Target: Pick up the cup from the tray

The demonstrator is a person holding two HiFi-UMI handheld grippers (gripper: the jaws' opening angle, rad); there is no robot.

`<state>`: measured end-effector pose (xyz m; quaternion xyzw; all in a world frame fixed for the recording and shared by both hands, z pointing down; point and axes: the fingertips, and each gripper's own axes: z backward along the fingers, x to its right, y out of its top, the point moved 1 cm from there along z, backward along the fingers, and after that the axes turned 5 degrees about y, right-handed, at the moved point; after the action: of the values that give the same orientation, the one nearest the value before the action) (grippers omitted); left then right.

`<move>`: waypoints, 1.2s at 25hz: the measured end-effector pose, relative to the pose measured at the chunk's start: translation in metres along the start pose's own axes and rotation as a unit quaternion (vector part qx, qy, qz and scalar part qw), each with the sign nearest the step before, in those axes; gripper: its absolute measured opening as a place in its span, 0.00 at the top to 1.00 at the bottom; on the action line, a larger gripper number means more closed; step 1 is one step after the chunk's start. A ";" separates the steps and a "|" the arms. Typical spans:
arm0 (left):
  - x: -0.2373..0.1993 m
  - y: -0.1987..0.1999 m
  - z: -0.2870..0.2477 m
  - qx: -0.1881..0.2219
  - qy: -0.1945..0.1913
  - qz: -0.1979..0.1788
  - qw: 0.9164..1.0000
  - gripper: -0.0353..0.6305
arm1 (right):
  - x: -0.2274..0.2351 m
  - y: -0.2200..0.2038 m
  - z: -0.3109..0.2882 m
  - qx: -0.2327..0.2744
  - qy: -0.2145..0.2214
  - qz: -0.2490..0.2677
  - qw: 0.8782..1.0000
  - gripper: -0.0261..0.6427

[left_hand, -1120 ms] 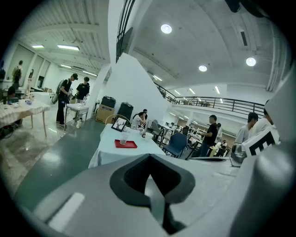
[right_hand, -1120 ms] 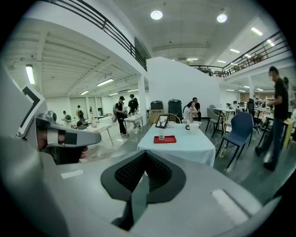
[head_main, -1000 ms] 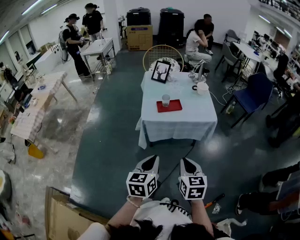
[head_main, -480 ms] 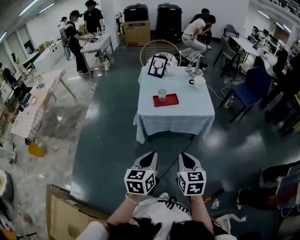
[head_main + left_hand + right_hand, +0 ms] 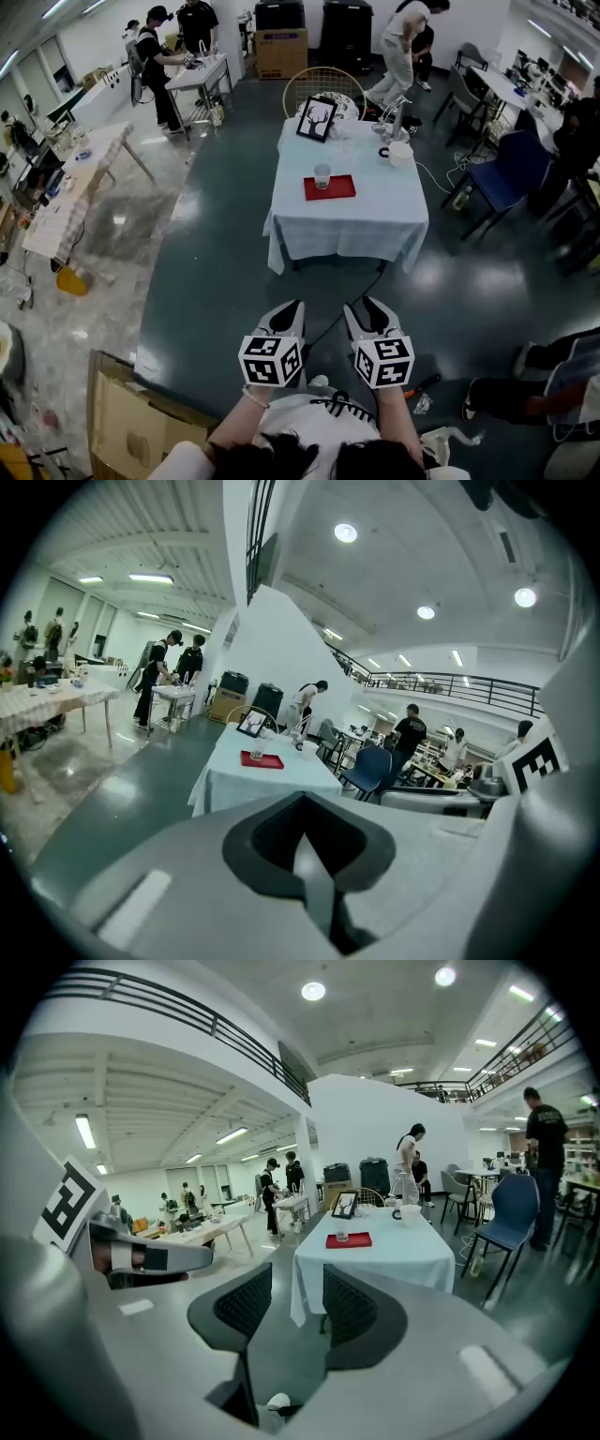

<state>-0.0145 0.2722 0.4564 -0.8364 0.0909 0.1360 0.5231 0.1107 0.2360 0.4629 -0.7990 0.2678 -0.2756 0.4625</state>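
Observation:
A clear cup [image 5: 322, 175] stands on the left end of a red tray [image 5: 339, 187], on a table with a pale cloth [image 5: 347, 225] several steps ahead. Both grippers are held close to my body, far short of the table. My left gripper [image 5: 289, 311] has its jaws closed together with nothing in them. My right gripper [image 5: 362, 309] is open and empty. From the left gripper [image 5: 305, 841] view the cup [image 5: 256, 753] and tray [image 5: 269, 760] look small and distant. The right gripper [image 5: 297, 1302] view also shows the cup [image 5: 342, 1235] and tray [image 5: 355, 1240] far off.
On the table behind the tray are a framed picture [image 5: 317, 118] and a white bowl [image 5: 404, 153]. A blue chair [image 5: 506, 173] stands to the right, a round wire chair [image 5: 325, 92] behind. A cardboard box [image 5: 131, 422] sits at my lower left. People stand at the back.
The table has shifted a little up and left in the head view. Both grippers stay together in front of my body. A person in white behind the table has stood up.

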 end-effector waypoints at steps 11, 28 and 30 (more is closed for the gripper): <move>-0.003 0.009 -0.041 -0.003 0.006 -0.008 1.000 0.95 | 0.033 0.016 -0.014 0.024 0.004 -0.020 1.000 0.67; -0.061 0.071 -0.168 -0.034 -0.006 -0.030 0.999 0.95 | 0.083 0.075 -0.140 0.016 0.015 -0.013 1.000 0.50; -0.072 0.086 -0.187 -0.036 -0.008 -0.035 0.999 0.95 | 0.091 0.088 -0.159 0.023 0.009 -0.018 1.000 0.48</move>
<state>-0.0828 0.0675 0.4840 -0.8562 0.0526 0.1271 0.4979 0.0497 0.0421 0.4690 -0.7904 0.2509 -0.2971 0.4733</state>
